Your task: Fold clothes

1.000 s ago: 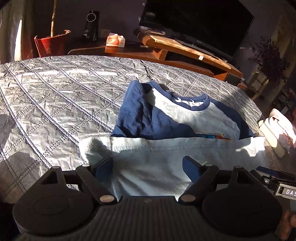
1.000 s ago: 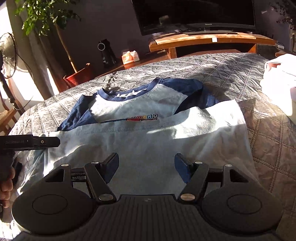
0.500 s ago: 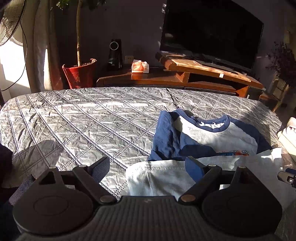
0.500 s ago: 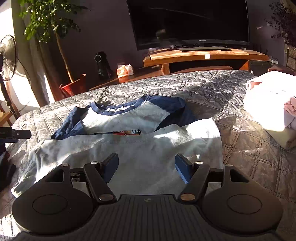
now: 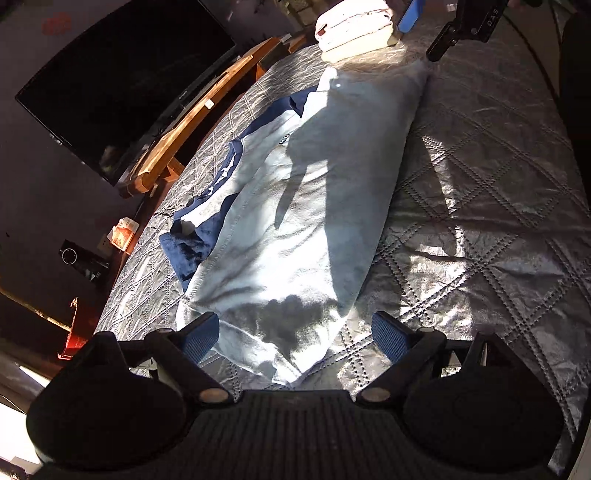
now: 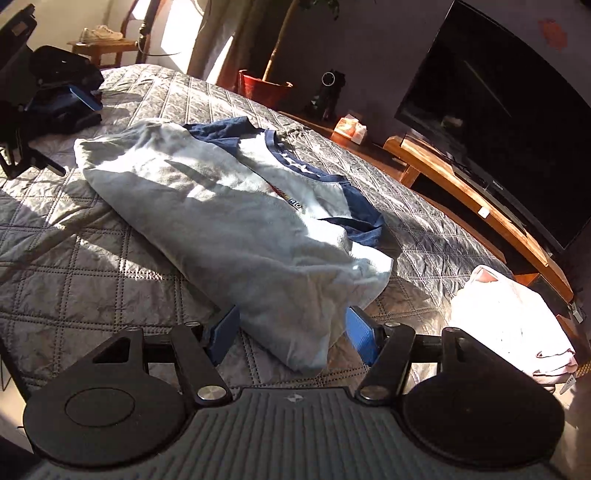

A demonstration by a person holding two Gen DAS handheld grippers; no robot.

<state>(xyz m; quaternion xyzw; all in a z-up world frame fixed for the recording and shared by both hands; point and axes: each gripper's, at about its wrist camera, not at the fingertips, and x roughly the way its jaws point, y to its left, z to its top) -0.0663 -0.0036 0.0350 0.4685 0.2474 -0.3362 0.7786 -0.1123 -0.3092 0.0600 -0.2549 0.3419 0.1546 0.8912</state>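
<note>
A white T-shirt with navy sleeves and collar (image 5: 303,206) lies on the quilted grey bedspread (image 5: 480,206), its lower half folded up over the chest. It also shows in the right wrist view (image 6: 236,221). My left gripper (image 5: 295,338) is open, its blue pads on either side of the shirt's left end, just above it. My right gripper (image 6: 291,334) is open, its pads straddling the shirt's right end. Neither holds cloth. Each gripper shows in the other's view: the right one (image 5: 469,26) and the left one (image 6: 55,99).
A stack of folded white and pink clothes (image 6: 513,321) lies on the bed right of the shirt. Beyond the bed stand a wooden TV bench (image 6: 476,206), a television (image 6: 517,110), a red plant pot (image 6: 262,86) and a tissue box (image 6: 351,127).
Both grippers have swung out to opposite ends of the shirt and dropped low toward it, each now facing along the shirt's length. The shirt lies as before.
</note>
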